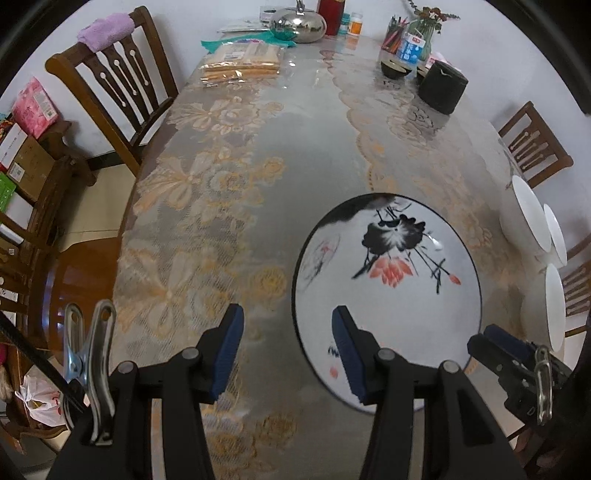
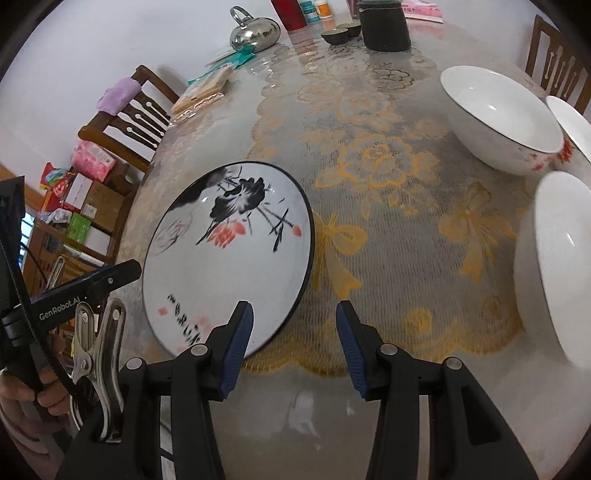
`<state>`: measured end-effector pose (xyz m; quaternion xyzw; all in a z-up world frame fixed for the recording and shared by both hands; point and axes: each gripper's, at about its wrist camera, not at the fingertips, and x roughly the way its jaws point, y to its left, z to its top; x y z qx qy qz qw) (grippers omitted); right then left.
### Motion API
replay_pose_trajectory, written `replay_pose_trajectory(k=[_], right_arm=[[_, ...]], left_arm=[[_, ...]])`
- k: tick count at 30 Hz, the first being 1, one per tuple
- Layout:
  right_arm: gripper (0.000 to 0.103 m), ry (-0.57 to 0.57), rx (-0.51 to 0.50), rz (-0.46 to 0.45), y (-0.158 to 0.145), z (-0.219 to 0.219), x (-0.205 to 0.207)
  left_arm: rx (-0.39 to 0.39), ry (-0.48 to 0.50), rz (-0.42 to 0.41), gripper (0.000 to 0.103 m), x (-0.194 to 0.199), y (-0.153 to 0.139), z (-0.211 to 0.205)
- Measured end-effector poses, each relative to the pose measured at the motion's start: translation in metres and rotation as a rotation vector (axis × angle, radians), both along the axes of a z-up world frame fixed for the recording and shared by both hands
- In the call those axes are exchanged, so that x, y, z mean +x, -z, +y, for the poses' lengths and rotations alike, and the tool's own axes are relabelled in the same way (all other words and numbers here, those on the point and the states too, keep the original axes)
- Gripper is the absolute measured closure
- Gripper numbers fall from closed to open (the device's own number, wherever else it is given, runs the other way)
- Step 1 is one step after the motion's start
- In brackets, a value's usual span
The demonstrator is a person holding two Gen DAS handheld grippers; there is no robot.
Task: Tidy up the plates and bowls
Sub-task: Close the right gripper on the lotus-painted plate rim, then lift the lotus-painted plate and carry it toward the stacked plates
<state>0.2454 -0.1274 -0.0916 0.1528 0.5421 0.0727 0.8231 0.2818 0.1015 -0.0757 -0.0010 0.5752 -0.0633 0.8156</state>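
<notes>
A white plate point(image 1: 391, 295) painted with black and orange lotus flowers lies flat on the lace-covered table point(image 1: 221, 192); it also shows in the right wrist view point(image 2: 229, 273). My left gripper point(image 1: 288, 350) is open and empty, its right finger over the plate's near rim. My right gripper point(image 2: 295, 339) is open and empty, hovering just right of the plate's near edge. Three white bowls stand to the right: a large one point(image 2: 502, 118), one behind it point(image 2: 572, 125) and a near one point(image 2: 561, 266). They show at the left wrist view's right edge point(image 1: 528, 218).
At the table's far end stand a steel kettle point(image 1: 299, 24), a red canister point(image 1: 330, 14), a black cylinder point(image 1: 441, 86), small dark bowls point(image 1: 395, 68), a pencil cup and a packet of wafers point(image 1: 240, 62). Wooden chairs point(image 1: 118, 88) stand beside the table. The right gripper shows in the left view point(image 1: 509, 350).
</notes>
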Motion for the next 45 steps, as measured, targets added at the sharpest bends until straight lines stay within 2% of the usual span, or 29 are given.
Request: replay_pose_trajectory(k=[12,19,23,26,27,29,32,35,45], right_arm=[[0.055,-0.075,0.011,0.015,0.017,0.020,0.026],[0.055,-0.048,0.030,0.007,0.023,0.016,0.030],[0.055,-0.047,0.045,-0.002,0.024,0.013,0.029],[0.056,-0.071,0.027,-0.015,0.023,0.015,0.031],[0.059,-0.074,0.019,-0.015,0.024,0.014,0.032],[0.072,-0.058,-0.003,-0.013,0.024,0.014,0.032],[0.083,-0.031,0.010,-0.022,0.026,0.006,0.030],[0.084,-0.018,0.038,-0.022,0.027,0.001,0.028],[0.085,-0.015,0.028,-0.043,0.019,-0.002,0.014]], left_arm=[[0.012,0.068,-0.007,0.051,0.018,0.019,-0.017],[0.013,0.100,0.013,0.063,0.022,0.031,-0.022],[-0.010,0.118,0.011,0.063,0.022,0.035,-0.025],[0.002,0.115,0.011,0.061,0.024,0.035,-0.029],[-0.002,0.113,0.018,0.061,0.025,0.035,-0.029],[-0.002,0.114,0.018,0.061,0.026,0.035,-0.029],[0.003,0.112,0.011,0.062,0.024,0.034,-0.029],[0.005,0.104,0.010,0.063,0.022,0.034,-0.029],[0.010,0.096,0.006,0.067,0.007,0.027,-0.029]])
